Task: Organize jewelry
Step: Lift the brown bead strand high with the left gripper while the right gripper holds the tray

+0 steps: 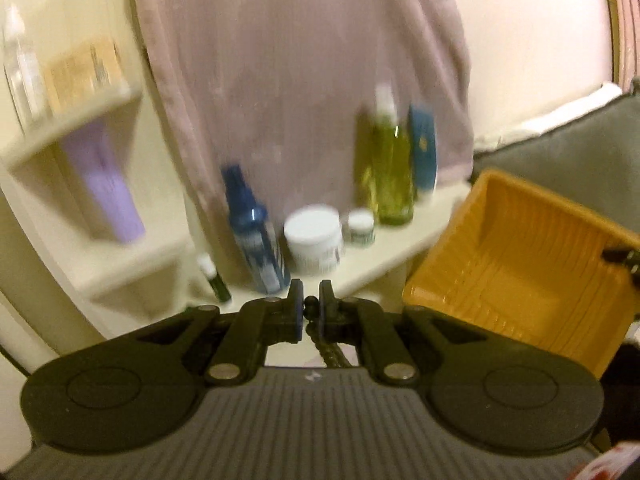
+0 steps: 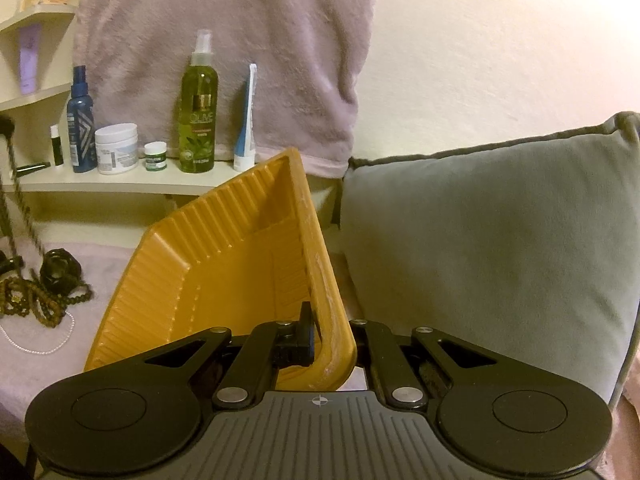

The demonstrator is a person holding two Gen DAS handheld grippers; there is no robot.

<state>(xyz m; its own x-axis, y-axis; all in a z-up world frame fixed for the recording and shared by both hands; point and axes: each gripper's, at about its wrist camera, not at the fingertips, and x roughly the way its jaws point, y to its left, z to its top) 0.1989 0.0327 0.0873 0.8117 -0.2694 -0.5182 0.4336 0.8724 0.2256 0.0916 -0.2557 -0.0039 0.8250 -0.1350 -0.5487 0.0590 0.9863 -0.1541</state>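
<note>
a: what's the left gripper [image 1: 311, 304] got?

b: its jaws are pinched on a dark beaded chain [image 1: 320, 344] that hangs straight down below them — blurry, but it's there.

a: and the right gripper [image 2: 320, 334]?

b: clamped on the near rim of the yellow tray [image 2: 224, 264], holding it tilted, mouth open toward the left.

a: so which way does the chain go?

b: the tray [image 1: 516, 256] sits right of the left gripper, so i'd carry it that way. the other jewelry [image 2: 44, 292] lies on the cloth, left of the tray — 1 pile.
</note>
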